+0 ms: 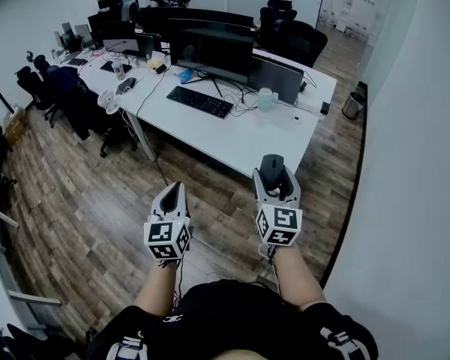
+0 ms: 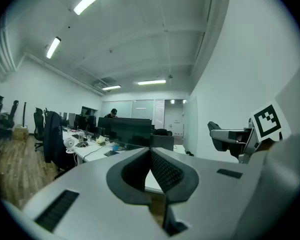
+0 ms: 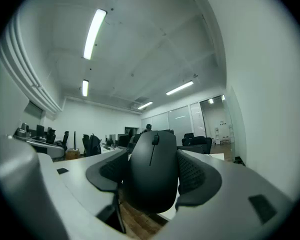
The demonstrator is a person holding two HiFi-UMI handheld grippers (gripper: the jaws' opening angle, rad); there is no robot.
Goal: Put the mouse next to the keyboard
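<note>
Counter (image 1: 232, 137) ahead: keyboard (image 1: 199, 101) mid-counter before a monitor (image 1: 211, 51), with cables (image 1: 247, 100) and a pale cup (image 1: 265, 98) toward the right end. Mouse (image 1: 272, 165) is short of the counter's near edge, over the wood floor (image 1: 97, 193), clamped in the right hand-held gripper (image 1: 273, 172), jaws wide. Long axis along the jaws, wheel end toward the counter. Matte black, smooth. Left hand-held gripper (image 1: 172, 197) closed, empty.

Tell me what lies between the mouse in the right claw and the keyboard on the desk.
In the head view, only bare white desktop separates the flat black keyboard from the black computer mouse gripped in the right claw.
</note>
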